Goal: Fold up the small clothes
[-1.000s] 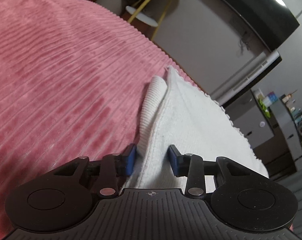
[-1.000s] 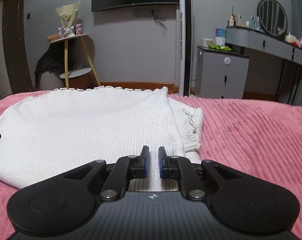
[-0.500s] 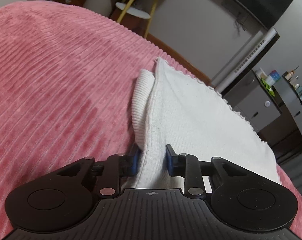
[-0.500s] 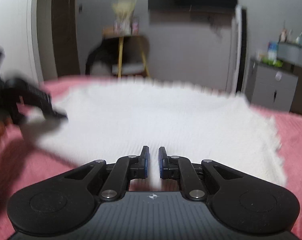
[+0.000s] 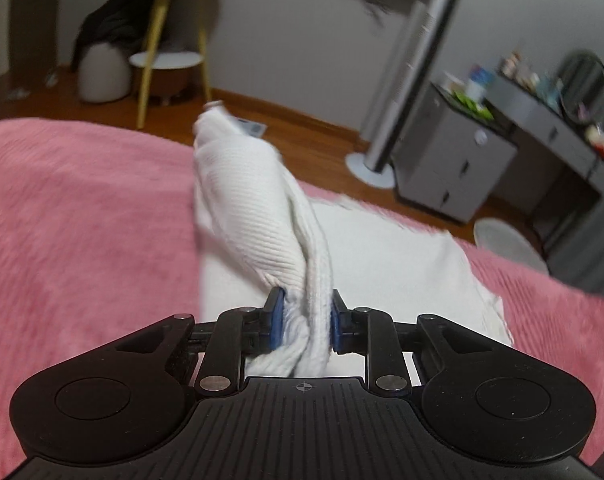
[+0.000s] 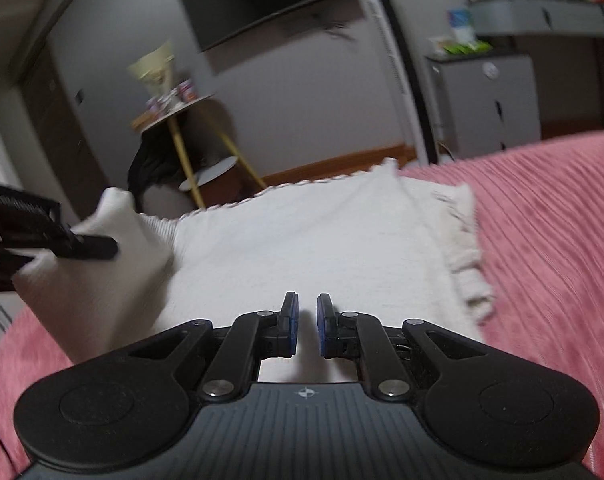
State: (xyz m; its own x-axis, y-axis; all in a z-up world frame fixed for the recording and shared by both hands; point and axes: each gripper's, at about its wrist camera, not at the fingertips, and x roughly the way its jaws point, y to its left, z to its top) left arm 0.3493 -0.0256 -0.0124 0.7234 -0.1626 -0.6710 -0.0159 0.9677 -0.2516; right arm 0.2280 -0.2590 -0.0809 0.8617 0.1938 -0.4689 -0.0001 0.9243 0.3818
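My left gripper (image 5: 303,325) has just been closing and now pinches the sleeve (image 5: 257,216) of the white sweater (image 6: 302,248), which lies on the pink bed (image 6: 550,240). I should carry it across the body, keeping it taut. Left tilts down, raised; my right gripper (image 6: 304,326) hovers low at the near edge, clenched on nothing.

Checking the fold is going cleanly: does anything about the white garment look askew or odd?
Nothing is damaged. The white garment lies mostly flat on the pink bedspread, but its left sleeve is bunched and twisted where the left gripper pinches and lifts it. The right gripper is shut and holds nothing.
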